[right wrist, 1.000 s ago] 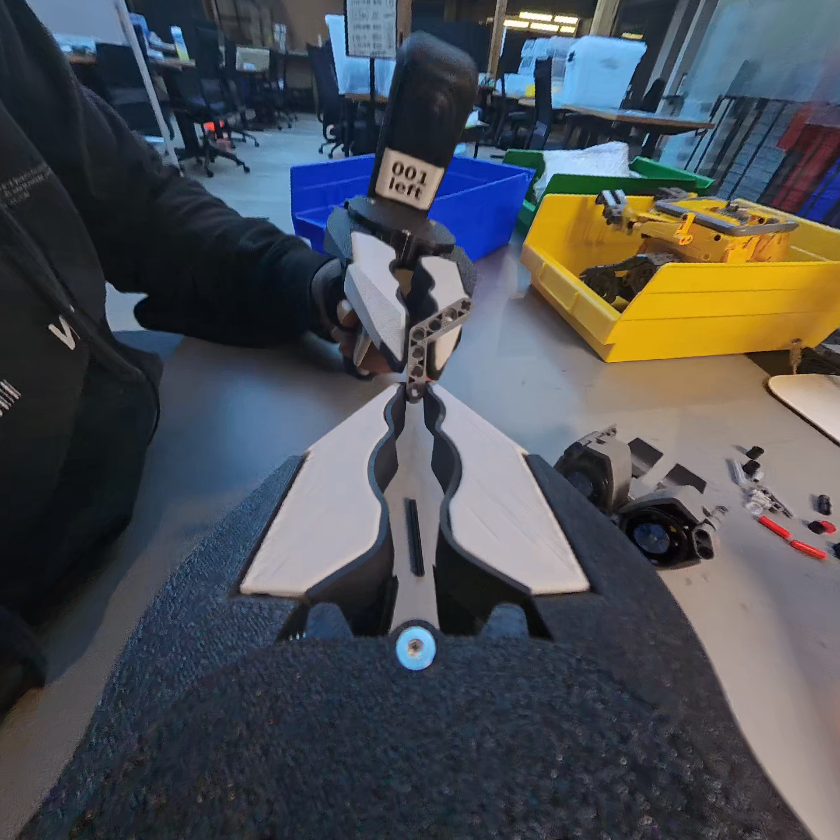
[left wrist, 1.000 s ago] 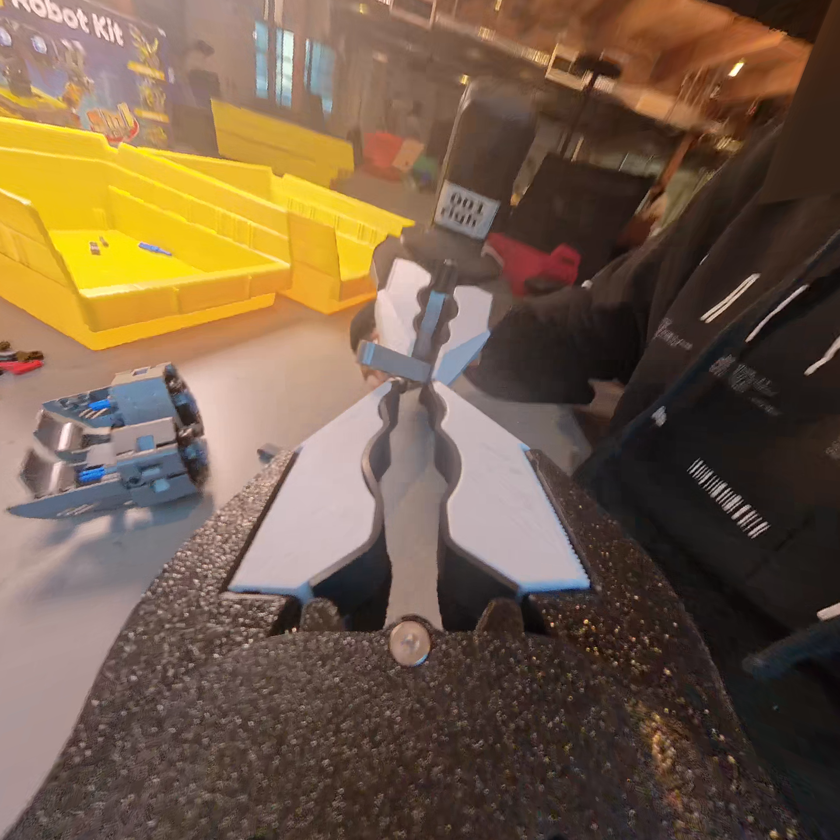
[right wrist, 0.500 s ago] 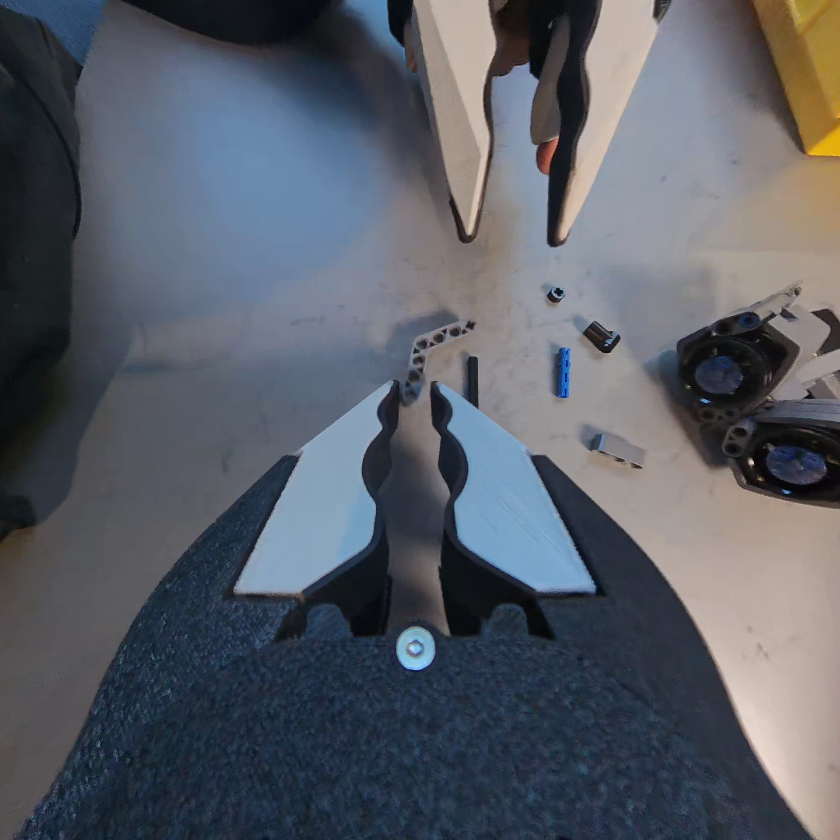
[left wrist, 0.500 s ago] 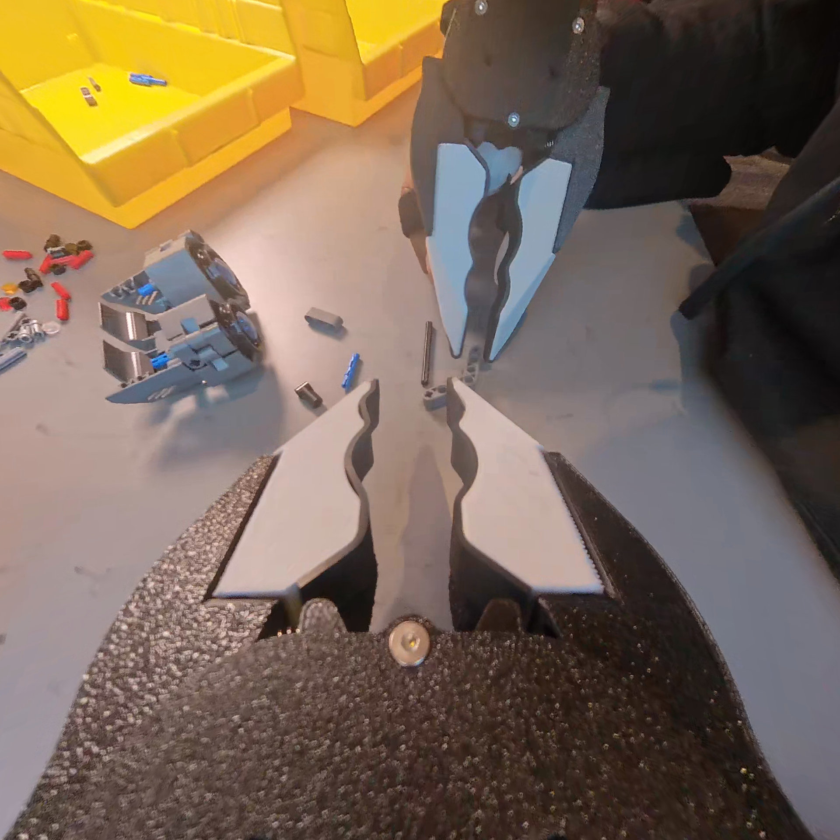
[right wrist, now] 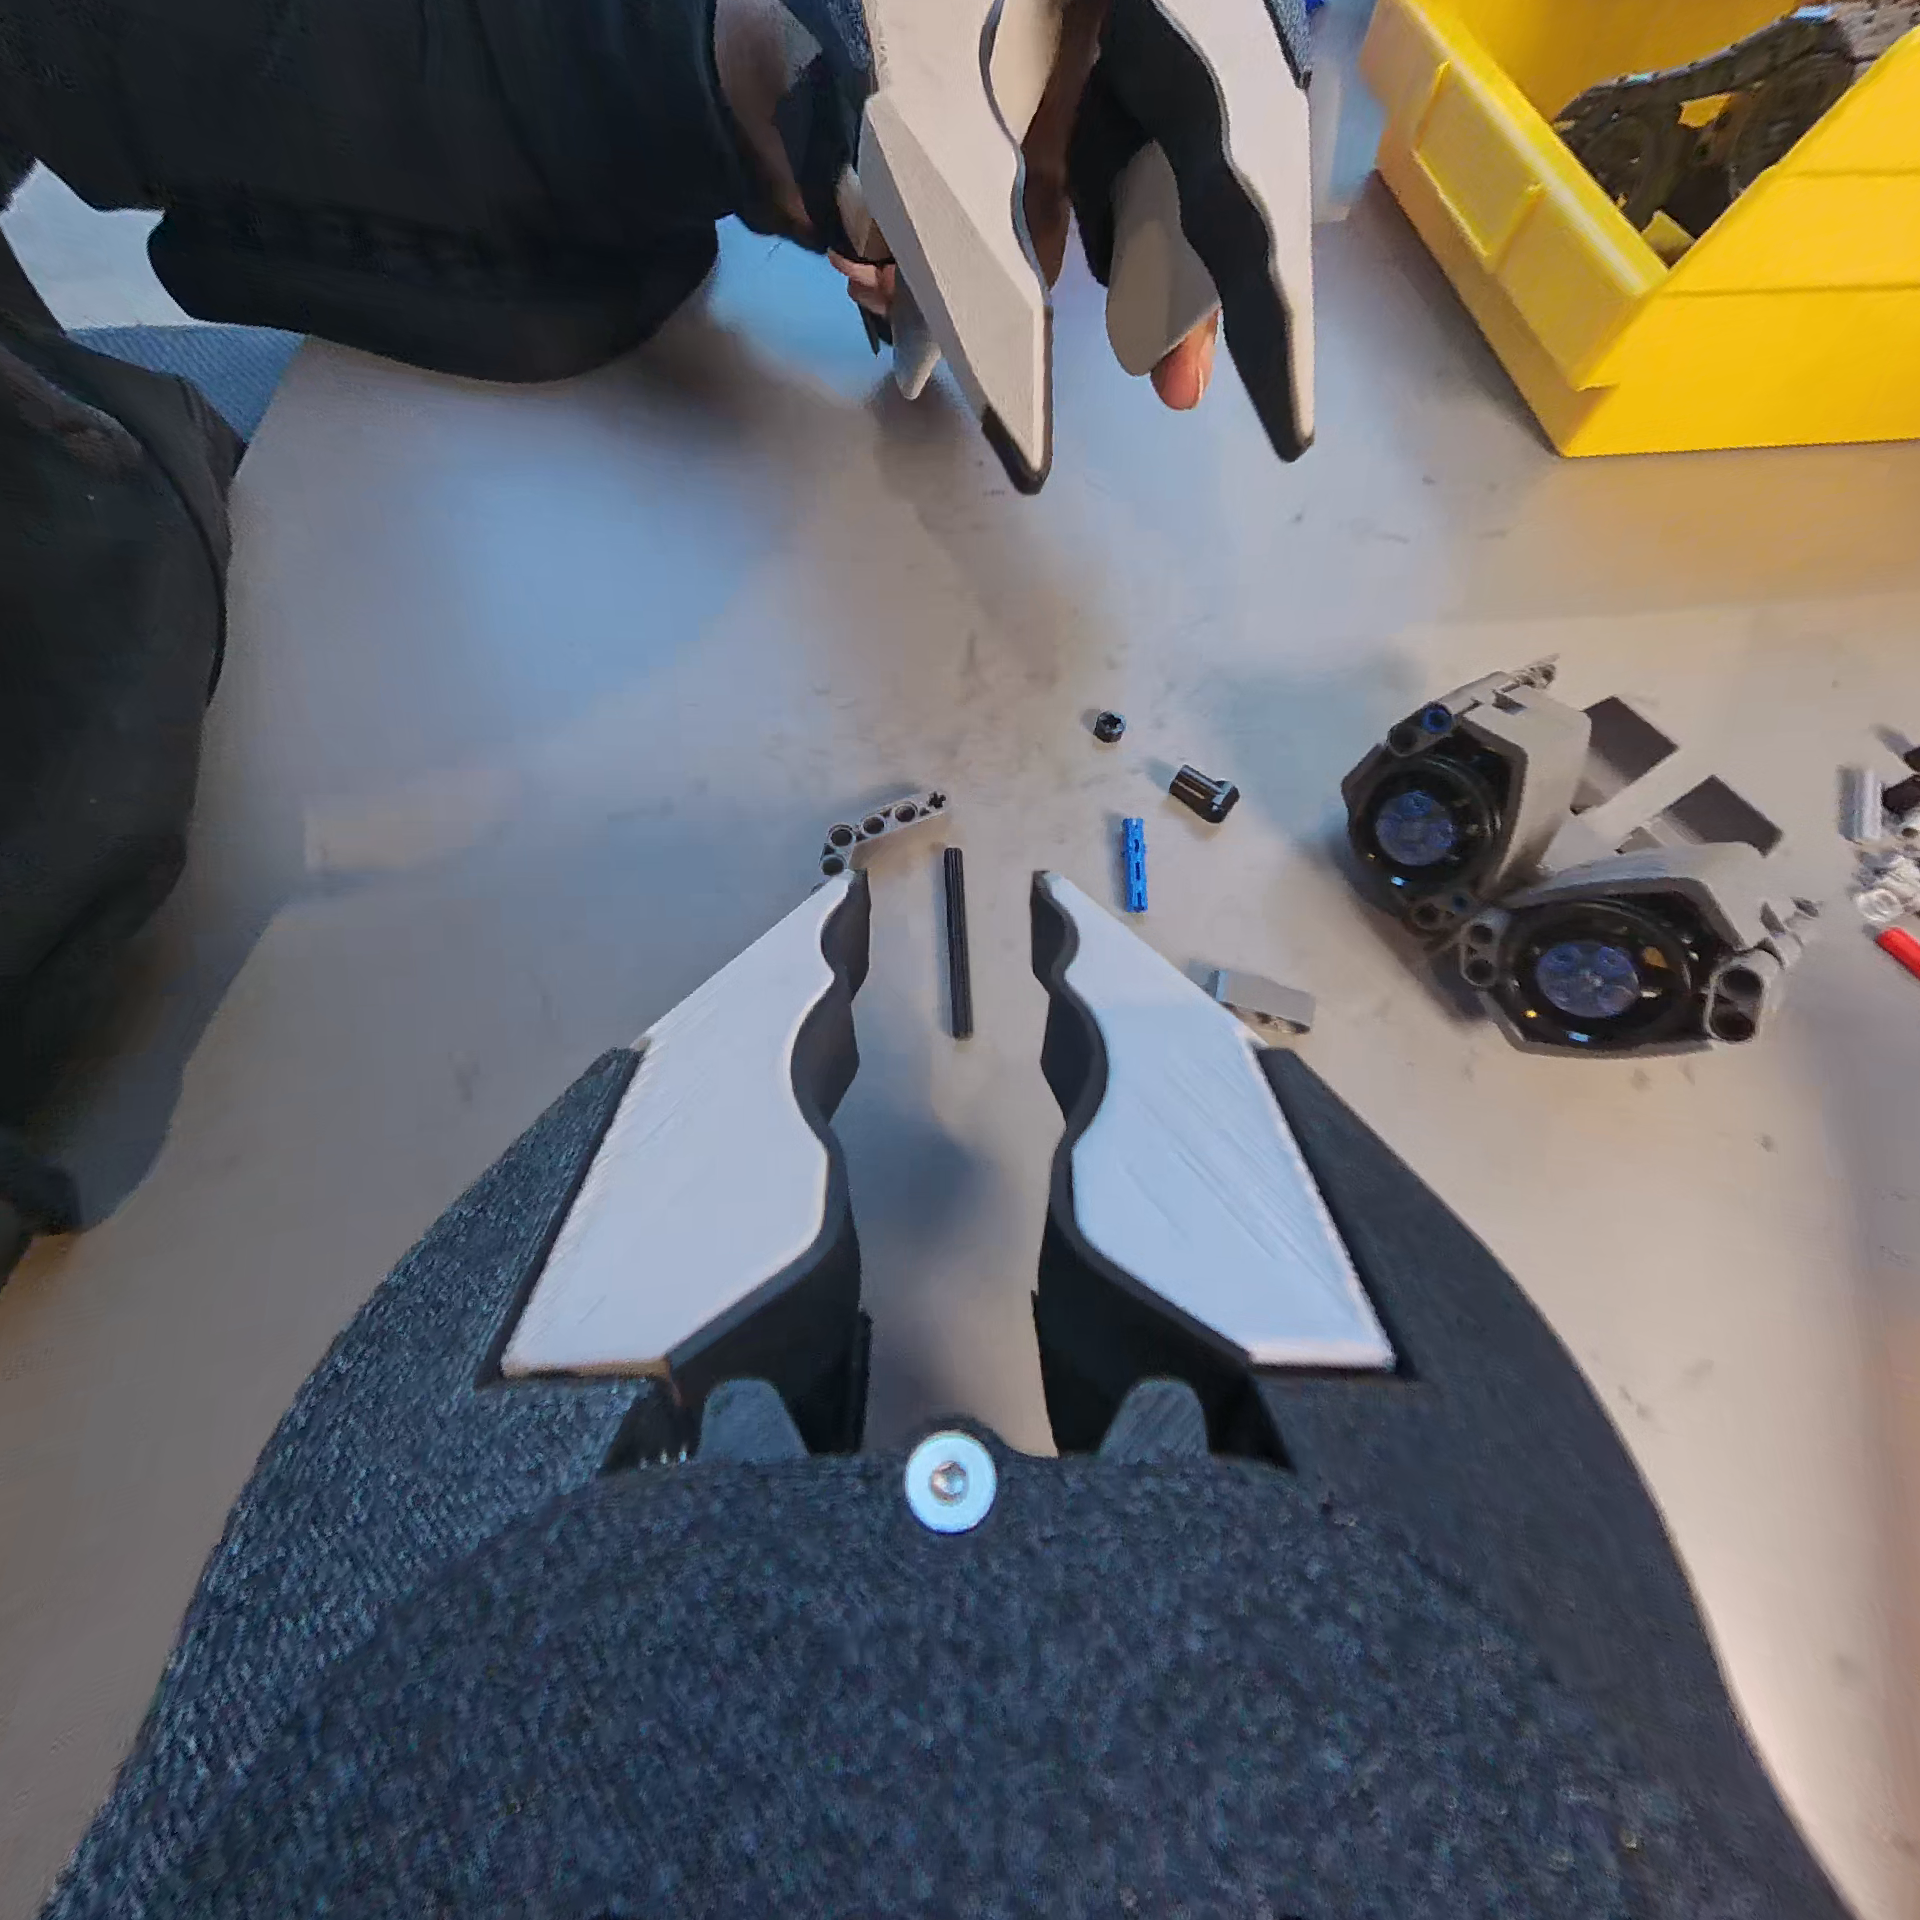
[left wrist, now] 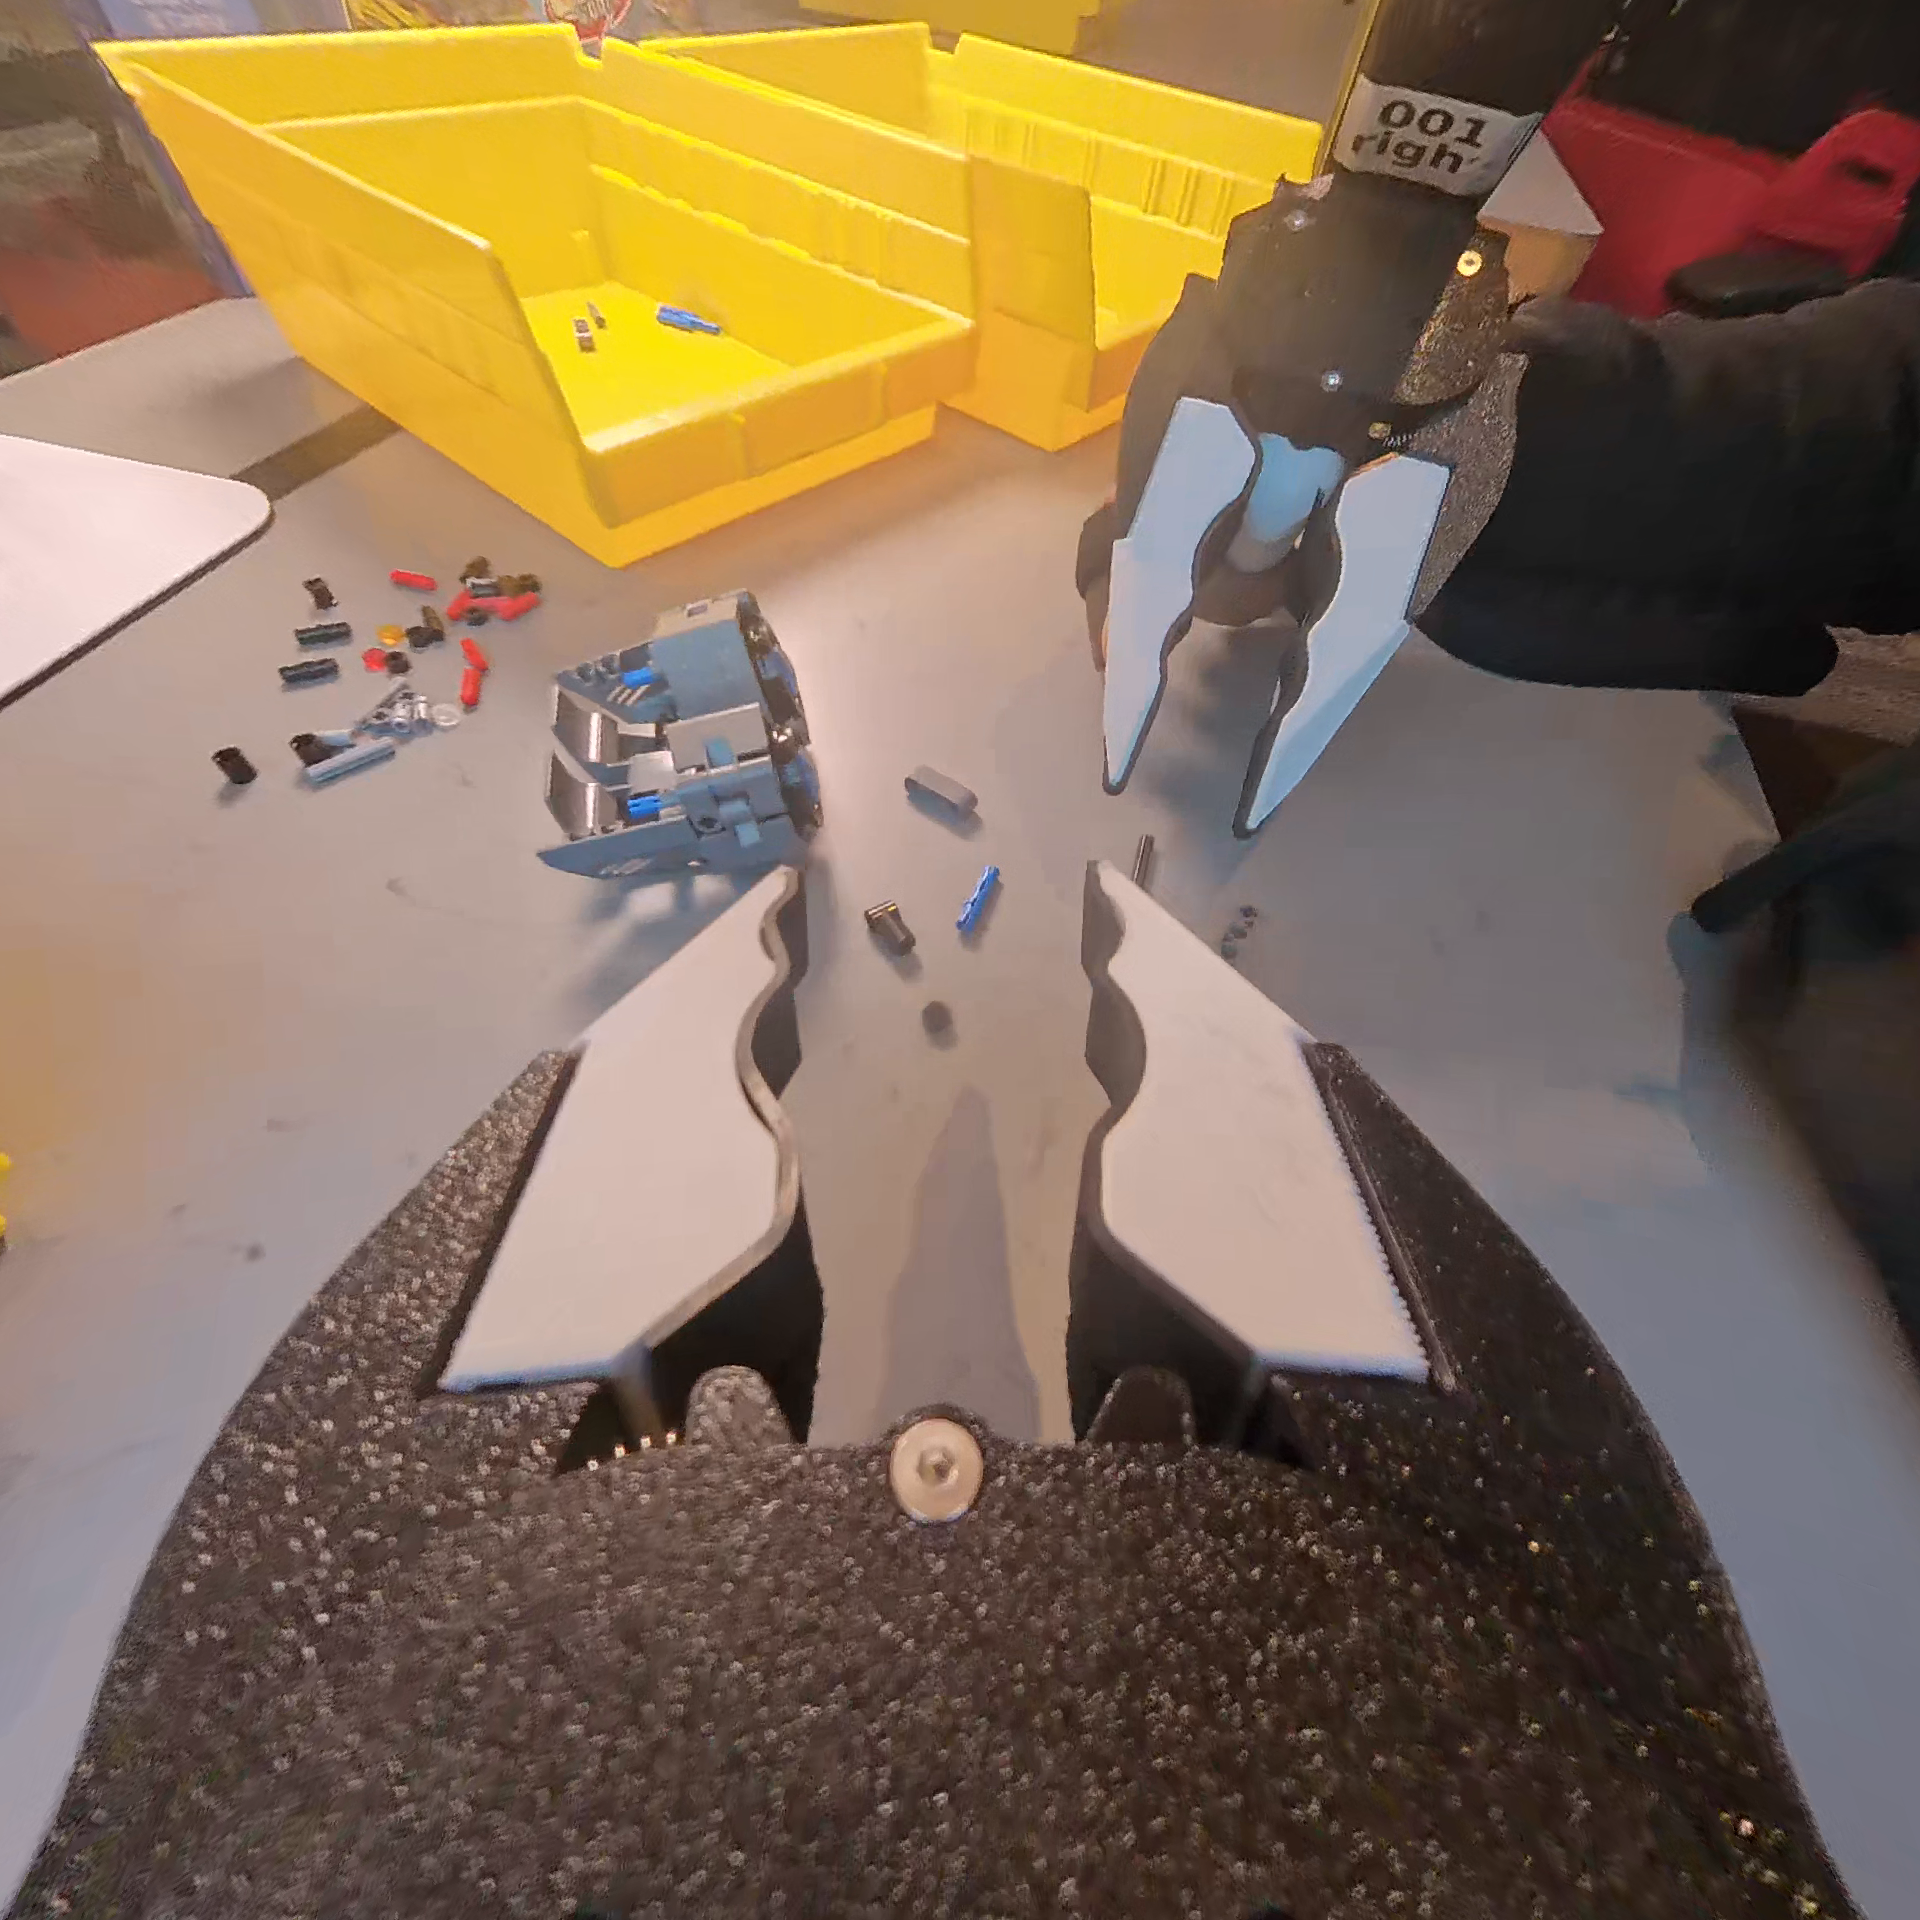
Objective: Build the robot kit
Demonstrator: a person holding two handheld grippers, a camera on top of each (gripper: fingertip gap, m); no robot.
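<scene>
Both grippers spread wider, black axle between fingers

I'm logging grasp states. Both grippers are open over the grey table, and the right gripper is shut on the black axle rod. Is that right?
Not quite. The right gripper is open too: the black axle rod lies loose on the grey table between its spread fingers, as the right wrist view shows. The left gripper is open and empty, as you said.
</scene>
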